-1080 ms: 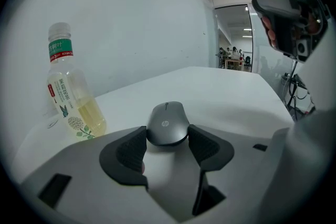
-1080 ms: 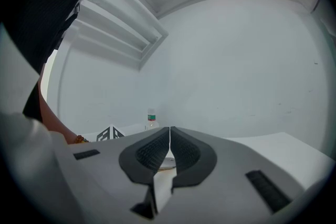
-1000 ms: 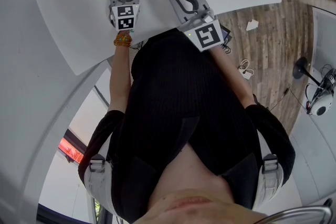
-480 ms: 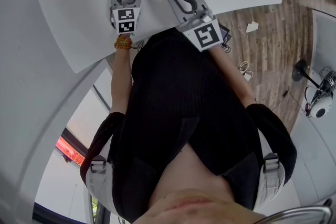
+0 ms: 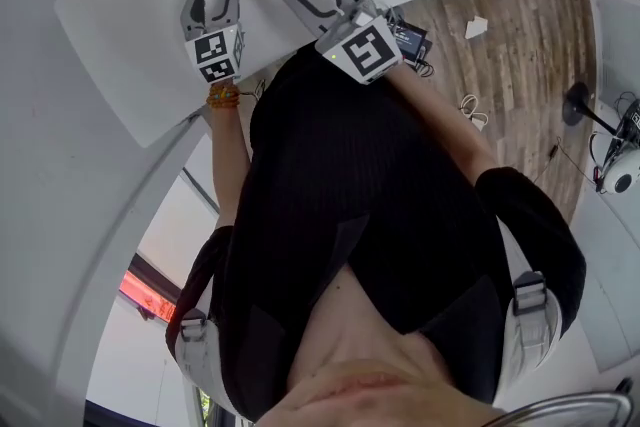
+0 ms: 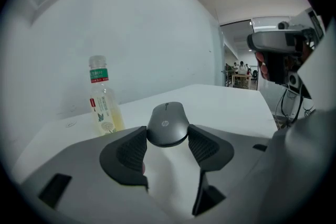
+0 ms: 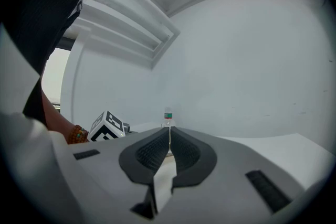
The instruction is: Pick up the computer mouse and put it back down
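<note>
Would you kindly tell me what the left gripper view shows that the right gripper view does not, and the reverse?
Only the left gripper view shows the computer mouse, clamped by the left gripper. Only the right gripper view shows the right gripper with its fingers together and empty, plus the left gripper's marker cube and a beaded bracelet. Both show the bottle and the white table.
</note>
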A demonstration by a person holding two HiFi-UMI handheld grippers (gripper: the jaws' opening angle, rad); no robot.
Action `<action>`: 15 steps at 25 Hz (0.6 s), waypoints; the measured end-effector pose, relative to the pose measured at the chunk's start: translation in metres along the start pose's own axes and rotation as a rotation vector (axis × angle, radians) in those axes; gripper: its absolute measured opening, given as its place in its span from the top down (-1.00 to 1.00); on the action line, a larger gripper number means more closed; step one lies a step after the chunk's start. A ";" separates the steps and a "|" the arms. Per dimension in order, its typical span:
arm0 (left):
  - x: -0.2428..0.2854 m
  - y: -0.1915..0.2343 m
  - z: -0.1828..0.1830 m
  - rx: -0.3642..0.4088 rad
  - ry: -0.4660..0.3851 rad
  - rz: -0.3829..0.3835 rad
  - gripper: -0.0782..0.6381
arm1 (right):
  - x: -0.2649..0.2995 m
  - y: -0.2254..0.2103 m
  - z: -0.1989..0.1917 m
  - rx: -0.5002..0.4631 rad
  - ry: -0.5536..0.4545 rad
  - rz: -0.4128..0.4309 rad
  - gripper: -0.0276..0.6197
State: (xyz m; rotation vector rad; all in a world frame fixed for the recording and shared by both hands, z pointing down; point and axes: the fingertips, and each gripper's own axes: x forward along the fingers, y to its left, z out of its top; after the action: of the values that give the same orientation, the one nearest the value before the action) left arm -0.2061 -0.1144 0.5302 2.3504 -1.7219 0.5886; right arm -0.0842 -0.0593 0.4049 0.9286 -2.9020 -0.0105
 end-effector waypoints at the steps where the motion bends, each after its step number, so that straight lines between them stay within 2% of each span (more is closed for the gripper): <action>1: -0.005 0.000 0.005 0.000 -0.016 0.008 0.07 | 0.000 0.001 0.000 -0.001 -0.003 0.002 0.82; 8: -0.034 -0.003 0.051 -0.009 -0.149 0.040 0.07 | 0.000 0.007 0.003 -0.014 -0.021 0.020 0.82; 15: -0.044 0.001 0.073 -0.042 -0.222 0.051 0.07 | 0.007 0.015 0.006 -0.015 -0.038 0.048 0.82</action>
State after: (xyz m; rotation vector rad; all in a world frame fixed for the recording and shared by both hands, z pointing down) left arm -0.2024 -0.1023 0.4463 2.4265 -1.8695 0.3044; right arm -0.0990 -0.0510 0.4000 0.8659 -2.9535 -0.0467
